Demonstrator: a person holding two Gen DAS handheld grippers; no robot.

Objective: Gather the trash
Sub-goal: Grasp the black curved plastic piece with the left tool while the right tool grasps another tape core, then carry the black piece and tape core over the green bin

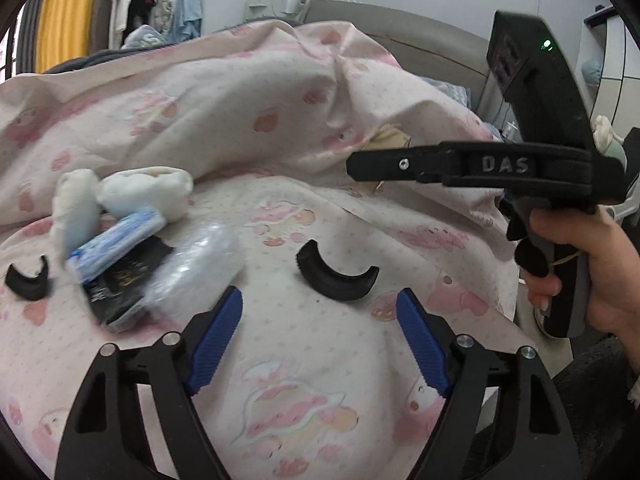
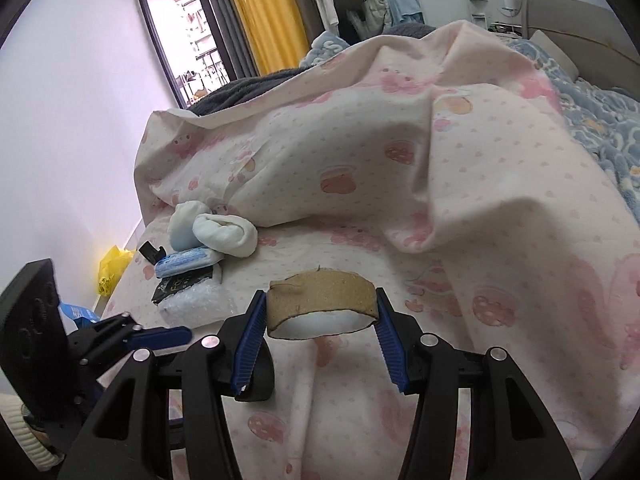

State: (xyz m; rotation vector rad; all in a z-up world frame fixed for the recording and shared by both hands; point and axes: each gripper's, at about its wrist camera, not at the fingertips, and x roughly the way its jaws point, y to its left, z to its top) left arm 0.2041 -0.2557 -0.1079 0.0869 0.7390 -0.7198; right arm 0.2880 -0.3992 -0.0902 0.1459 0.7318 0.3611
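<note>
Pinching cardboard ring [image 2: 322, 300], right claw [image 2: 320, 312].

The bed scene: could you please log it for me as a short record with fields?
surface: pink patterned bedsheet
right hand-held gripper: shut on cardboard roll
left hand-held gripper: open, empty, above the sheet
black curved piece: just ahead of the left fingers
trash pile: white tissue wads, blue packet, black wrapper, clear plastic

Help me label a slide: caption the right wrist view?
Right gripper clamps a cardboard roll above the bed, trash pile at left.
</note>
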